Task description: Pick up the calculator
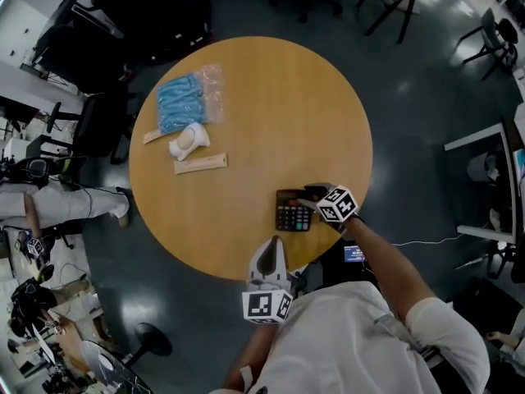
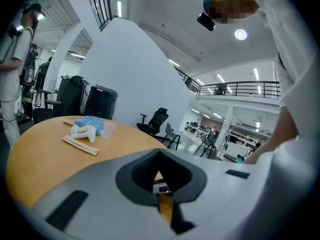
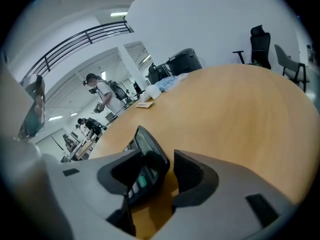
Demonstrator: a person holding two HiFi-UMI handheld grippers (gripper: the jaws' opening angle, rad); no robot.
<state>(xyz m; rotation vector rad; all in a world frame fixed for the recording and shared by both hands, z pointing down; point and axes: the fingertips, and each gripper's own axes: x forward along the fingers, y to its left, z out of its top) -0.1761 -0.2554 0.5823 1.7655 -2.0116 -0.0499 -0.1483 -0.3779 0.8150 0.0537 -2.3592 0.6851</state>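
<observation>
A dark calculator [image 1: 293, 212] with grey and orange keys lies on the round wooden table [image 1: 262, 97], near its front edge. My right gripper [image 1: 308, 194] reaches it from the right and is open. In the right gripper view the calculator's display end [image 3: 146, 154] sits between the jaws, close to the left pad, with a gap to the right pad [image 3: 189, 173]. My left gripper [image 1: 268, 251] hangs over the table's front edge, left of and below the calculator. It is shut on nothing, its tips [image 2: 160, 170] together in the left gripper view.
On the far left of the table lie a blue plastic packet [image 1: 182, 103], a white object [image 1: 189, 140] and a flat wooden strip [image 1: 200, 164]. Dark office chairs [image 1: 90, 125] ring the table. A person in white [image 1: 49, 202] stands at the left.
</observation>
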